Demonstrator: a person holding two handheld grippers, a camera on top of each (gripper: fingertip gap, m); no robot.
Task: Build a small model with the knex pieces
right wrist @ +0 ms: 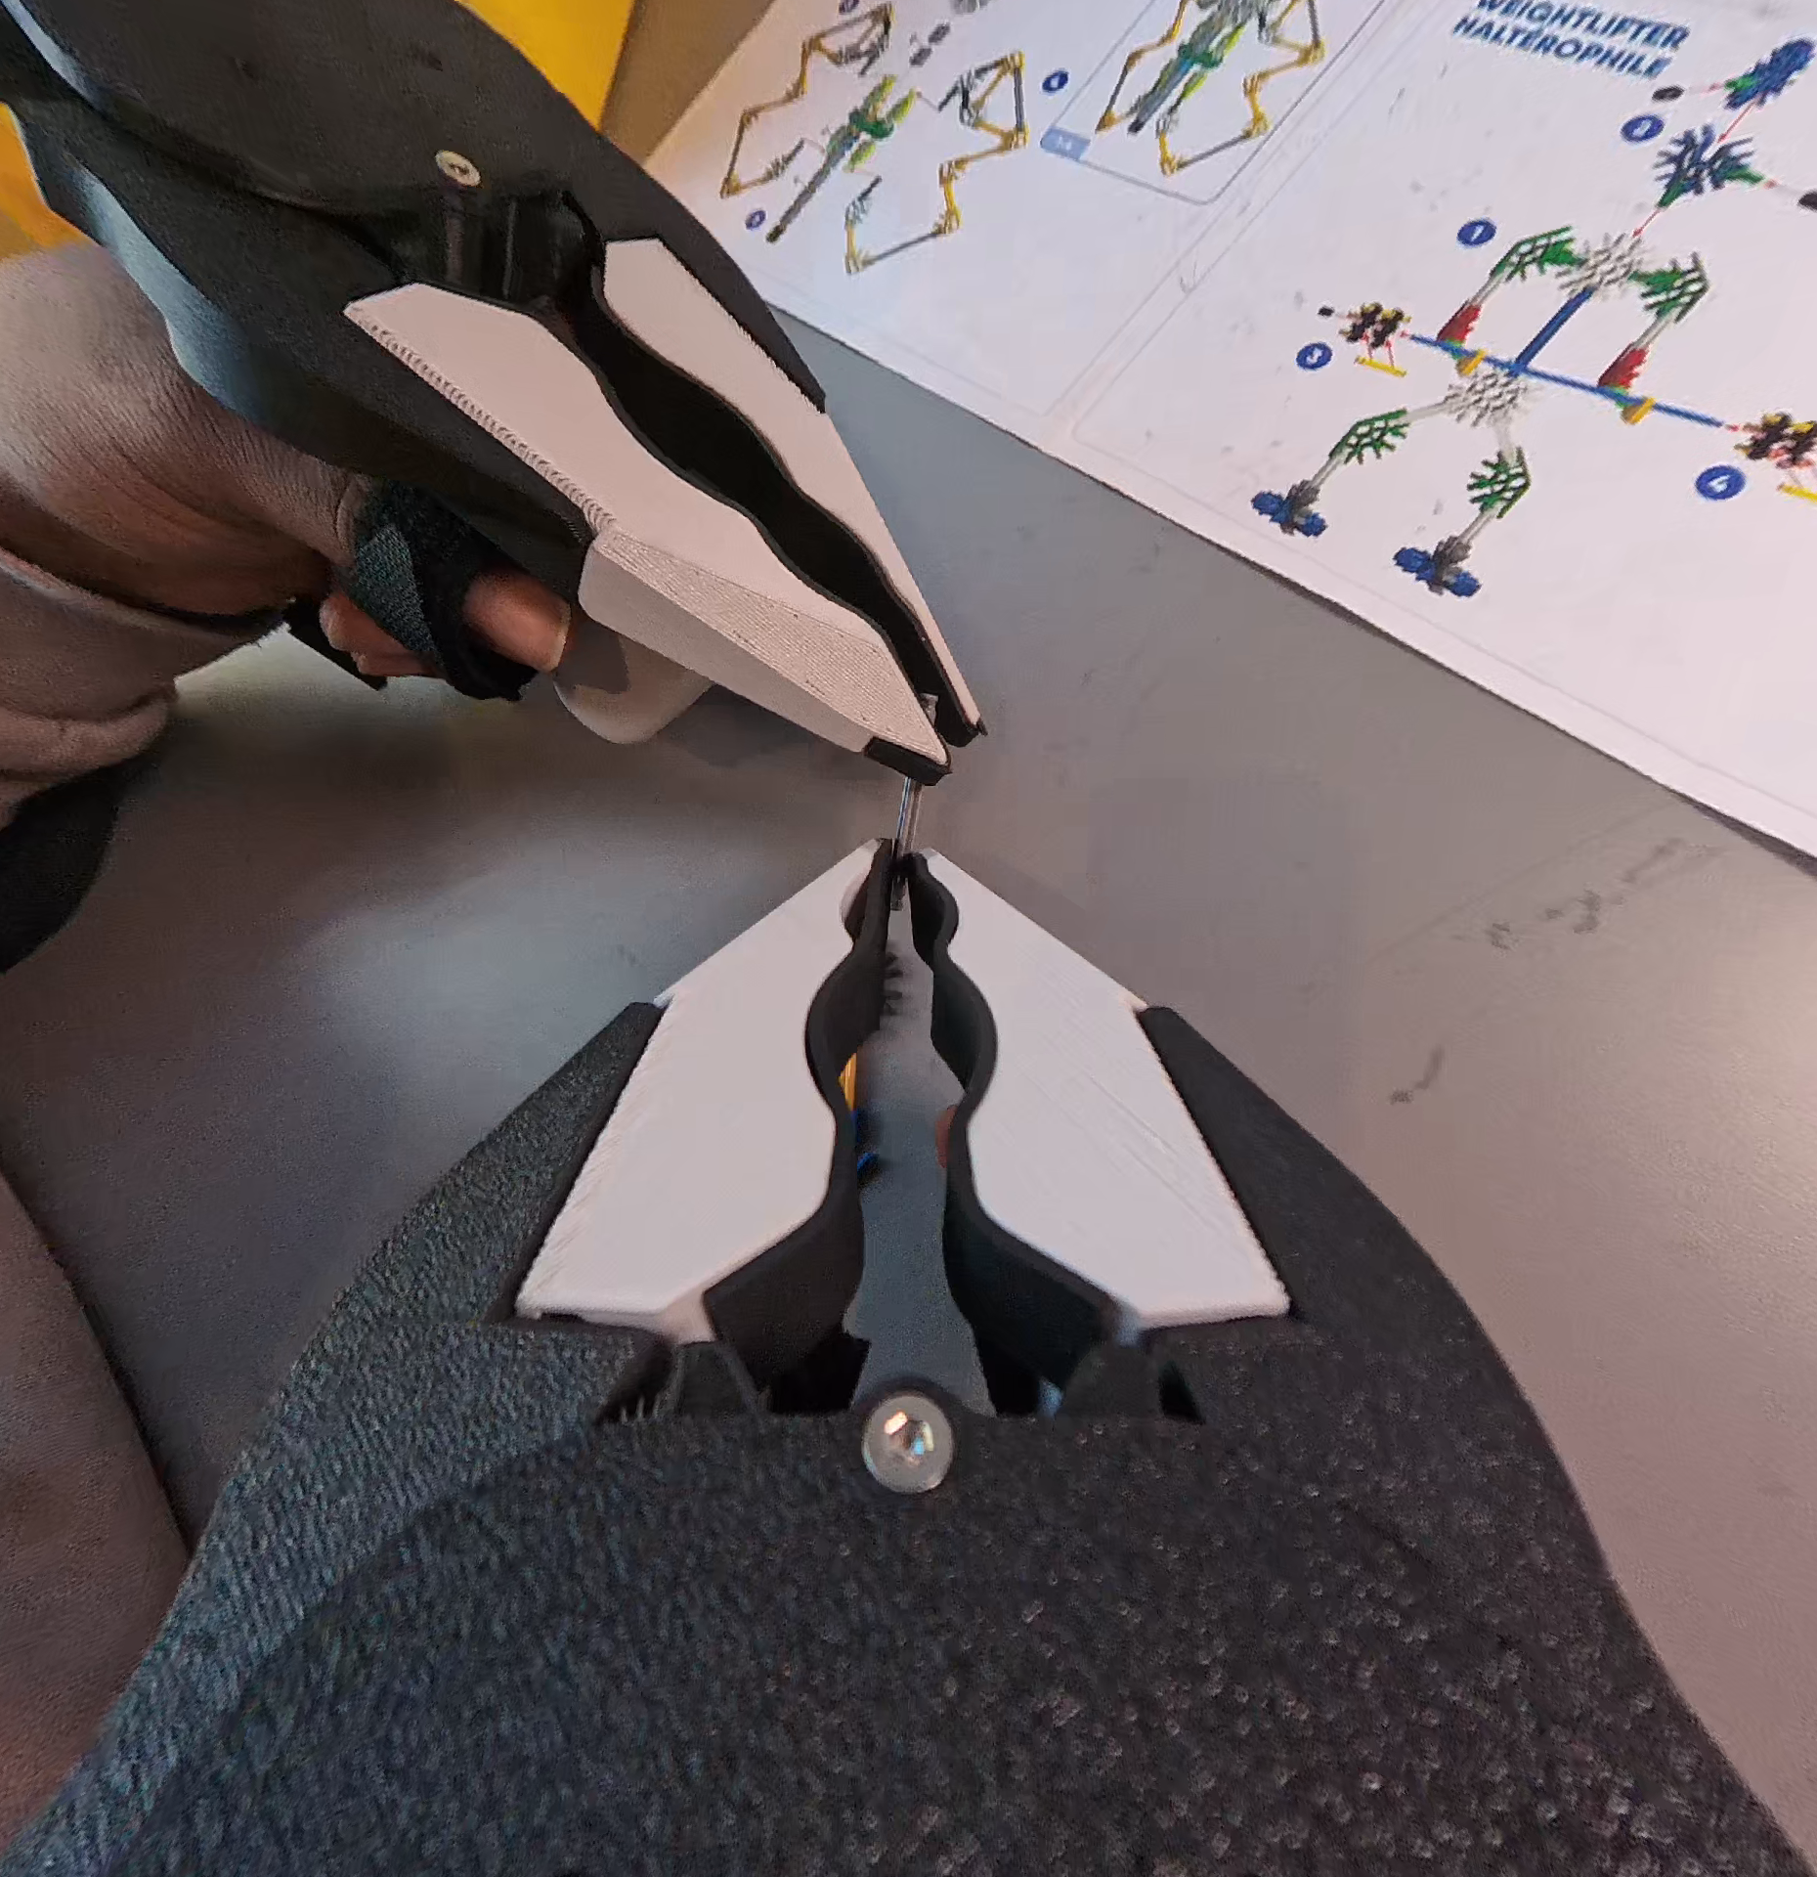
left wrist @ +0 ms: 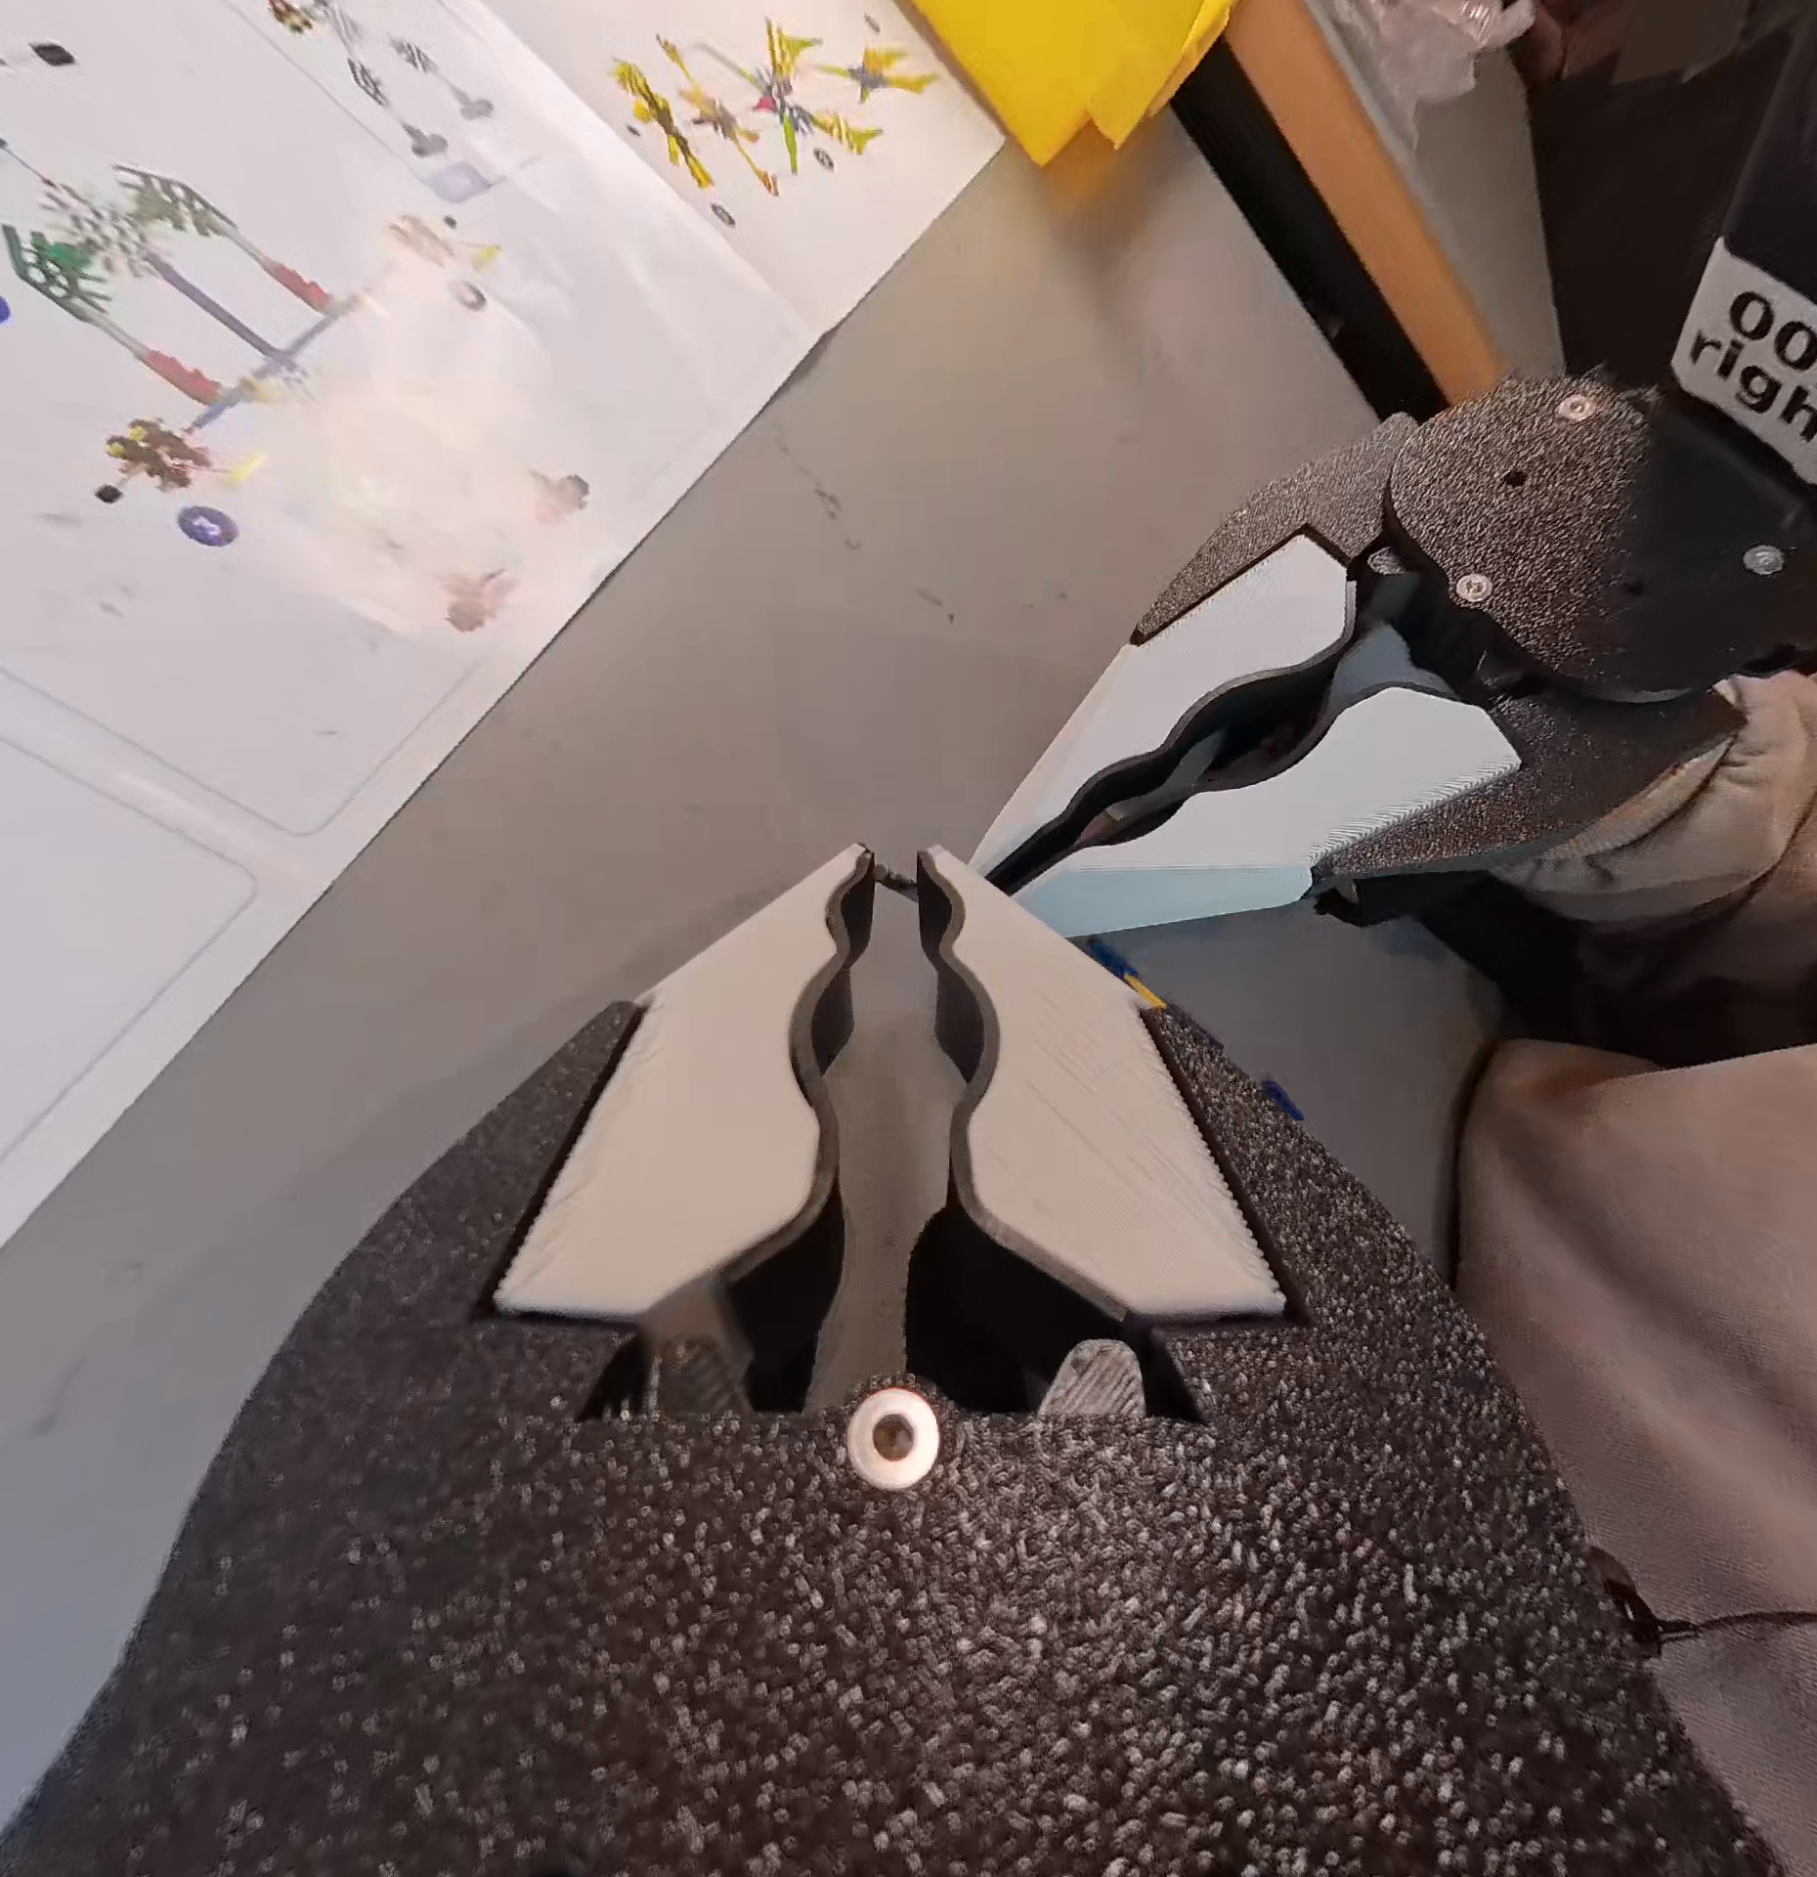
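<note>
A thin grey rod (right wrist: pixel 909 813), apparently a small construction-toy piece, is held in the air above the grey tabletop (right wrist: pixel 1239 813), spanning the short gap between the two grippers' tips. In the right wrist view, the right gripper (right wrist: pixel 899 863) is seen with its jaws drawn nearly together and pinching the near end of the rod, while the left gripper (right wrist: pixel 945 747), coming in from the upper left, is clamped with its tips on the far end. In the left wrist view, the left gripper (left wrist: pixel 894 879) shows only a narrow slit between its tips, where a small dark piece is just visible; the right gripper (left wrist: pixel 1006 879) is seen meeting it from the right. The rod is judged to be light, stiff and smooth, so it may twist or slip between the pads; it is best taken squarely at its ends, where both sets of tips now sit. A printed instruction sheet (right wrist: pixel 1493 305) with coloured model diagrams lies on the far right of the table, and something yellow (left wrist: pixel 1066 61) is seen beyond it. A person's hand (right wrist: pixel 224 508), in a beige sleeve (right wrist: pixel 51 701), holds the left gripper's handle.
</note>
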